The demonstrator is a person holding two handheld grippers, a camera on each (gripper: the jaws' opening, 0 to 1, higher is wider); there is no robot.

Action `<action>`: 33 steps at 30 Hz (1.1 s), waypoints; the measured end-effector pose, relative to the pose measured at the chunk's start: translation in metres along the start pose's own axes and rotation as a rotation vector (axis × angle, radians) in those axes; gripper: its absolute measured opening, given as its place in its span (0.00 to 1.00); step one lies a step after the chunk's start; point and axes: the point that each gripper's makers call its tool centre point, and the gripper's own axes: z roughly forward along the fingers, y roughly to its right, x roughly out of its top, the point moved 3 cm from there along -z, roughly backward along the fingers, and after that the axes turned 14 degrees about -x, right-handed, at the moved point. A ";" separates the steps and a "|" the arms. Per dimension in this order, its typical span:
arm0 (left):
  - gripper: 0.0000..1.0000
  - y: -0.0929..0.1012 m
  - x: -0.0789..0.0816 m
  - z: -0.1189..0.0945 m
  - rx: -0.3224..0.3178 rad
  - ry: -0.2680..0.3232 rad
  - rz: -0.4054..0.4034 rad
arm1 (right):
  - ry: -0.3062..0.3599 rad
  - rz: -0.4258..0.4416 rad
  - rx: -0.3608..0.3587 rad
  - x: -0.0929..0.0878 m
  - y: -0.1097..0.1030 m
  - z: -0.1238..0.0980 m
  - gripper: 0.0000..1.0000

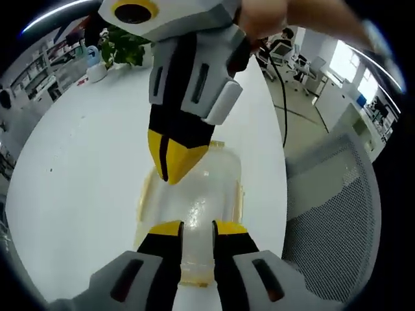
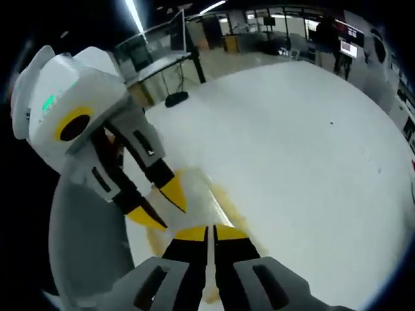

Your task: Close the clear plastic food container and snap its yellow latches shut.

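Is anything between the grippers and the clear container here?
Nothing visible. The left gripper sits at the near edge of the container, and the right gripper points down onto its lid on the white table.

Bright office: white table (image 1: 78,168), mesh chair (image 1: 331,214), potted plant (image 1: 123,46).

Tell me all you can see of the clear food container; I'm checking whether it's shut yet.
The clear plastic food container lies flat on the white table, lid on, with yellow latches along its edges. The left gripper stands at its near end, jaws slightly apart around clear plastic. The right gripper presses its closed tips down at the far end. Whether the latches are snapped cannot be told.
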 end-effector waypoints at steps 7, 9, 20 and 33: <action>0.15 0.010 0.000 0.006 -0.012 -0.032 0.067 | 0.008 -0.017 -0.006 0.006 0.001 0.003 0.01; 0.16 0.011 -0.001 0.007 -0.020 -0.036 0.051 | 0.011 -0.015 -0.016 0.008 0.005 0.004 0.01; 0.17 0.015 -0.002 0.008 -0.029 -0.049 0.049 | -0.031 0.069 -0.043 0.009 0.013 0.015 0.08; 0.35 0.026 0.001 0.015 -0.056 -0.060 0.057 | -0.054 0.084 -0.038 0.009 0.016 0.020 0.19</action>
